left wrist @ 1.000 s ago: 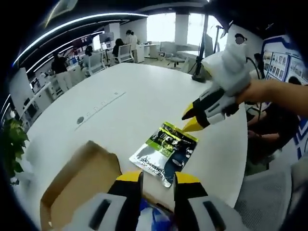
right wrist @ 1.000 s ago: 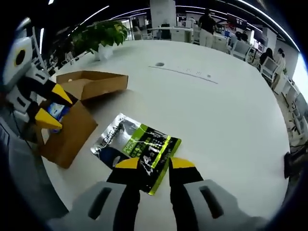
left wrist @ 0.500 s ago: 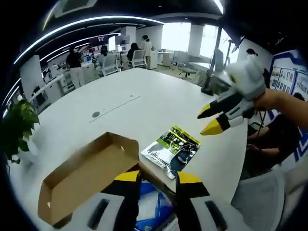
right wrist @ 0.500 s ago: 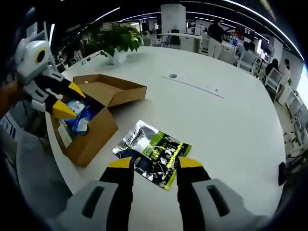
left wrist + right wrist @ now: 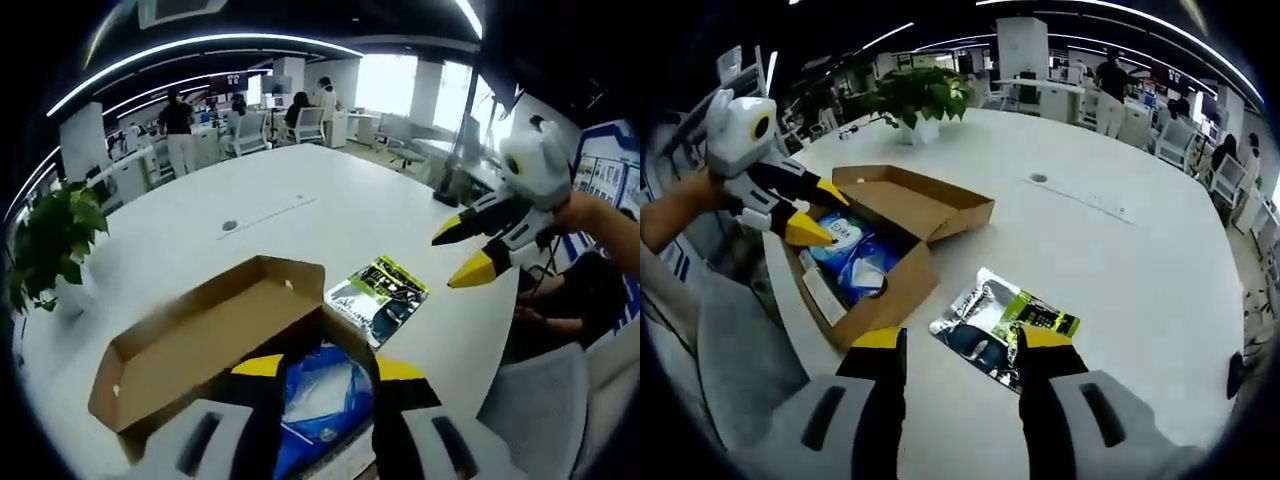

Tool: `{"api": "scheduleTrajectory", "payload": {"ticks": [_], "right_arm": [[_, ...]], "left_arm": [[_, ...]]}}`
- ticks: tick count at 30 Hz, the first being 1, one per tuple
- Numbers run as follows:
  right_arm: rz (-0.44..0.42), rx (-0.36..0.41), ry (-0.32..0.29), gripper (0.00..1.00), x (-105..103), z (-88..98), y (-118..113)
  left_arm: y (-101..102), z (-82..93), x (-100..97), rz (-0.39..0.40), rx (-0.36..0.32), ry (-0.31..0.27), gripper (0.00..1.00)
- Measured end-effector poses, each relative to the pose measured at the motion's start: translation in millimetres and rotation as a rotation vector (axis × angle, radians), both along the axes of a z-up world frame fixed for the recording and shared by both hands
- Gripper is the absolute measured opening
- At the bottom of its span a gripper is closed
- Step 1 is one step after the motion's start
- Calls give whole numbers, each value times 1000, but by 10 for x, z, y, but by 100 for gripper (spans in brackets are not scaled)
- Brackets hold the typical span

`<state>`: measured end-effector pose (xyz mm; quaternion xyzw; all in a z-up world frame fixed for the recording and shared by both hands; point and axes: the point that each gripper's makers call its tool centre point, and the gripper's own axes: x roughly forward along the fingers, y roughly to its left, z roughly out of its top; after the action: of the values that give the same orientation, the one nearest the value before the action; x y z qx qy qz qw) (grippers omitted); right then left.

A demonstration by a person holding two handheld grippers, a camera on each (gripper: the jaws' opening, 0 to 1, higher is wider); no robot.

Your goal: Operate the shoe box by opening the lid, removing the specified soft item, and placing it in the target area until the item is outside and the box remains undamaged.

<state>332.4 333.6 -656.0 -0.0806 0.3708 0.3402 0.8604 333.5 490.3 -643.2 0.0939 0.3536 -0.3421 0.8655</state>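
Note:
A brown cardboard shoe box [image 5: 872, 303] stands open on the white table, its lid [image 5: 205, 335] folded back flat. A blue and white soft pack [image 5: 858, 262] lies inside the box [image 5: 318, 395]. On the table beside the box rests a green, black and silver pouch [image 5: 1003, 325], flat on its side [image 5: 379, 296]. My left gripper [image 5: 326, 369] is open just above the blue pack and shows over the box's near end [image 5: 816, 210]. My right gripper [image 5: 962, 340] is open and empty above the pouch, and hangs in the air to the pouch's right [image 5: 470, 249].
A potted green plant [image 5: 919, 96] stands on the table behind the box. The round white table [image 5: 1110, 250] has a small round port [image 5: 230, 226] near its middle. Office desks, chairs and several people fill the background. A person's arm [image 5: 605, 218] holds the right gripper.
Both grippers have lifted and drawn back from the table. The right gripper has opened wider and left the pouch lying on the table. More of the box's inside has come into sight.

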Motion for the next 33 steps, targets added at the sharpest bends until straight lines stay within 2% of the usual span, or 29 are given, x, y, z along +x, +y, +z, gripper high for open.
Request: {"api": "scheduleTrajectory", "payload": {"ticks": [4,14,25,28,31,33], "right_arm": [[29,51,14,42,-80,43,188],[106,83,16,42,-162,31,577],[178,85,14,43,-181,-43,970],[194,93,16,41,-173,-59,1074],[220,107,29,35,-170,-96,1202],[220,115,36,36,-149,-118,1263]], "left_arm": [[159,-21,-74,11,13,1,35],[485,-63,-224,43,21,-10,42],[909,-43,-390,110,-10,-30,52],[1023,-32,-426,131,-17,-31,54],[1123,-18,-470,154,-30,-39,57],[1214,-14,-480,170,-41,-41,58]]}}
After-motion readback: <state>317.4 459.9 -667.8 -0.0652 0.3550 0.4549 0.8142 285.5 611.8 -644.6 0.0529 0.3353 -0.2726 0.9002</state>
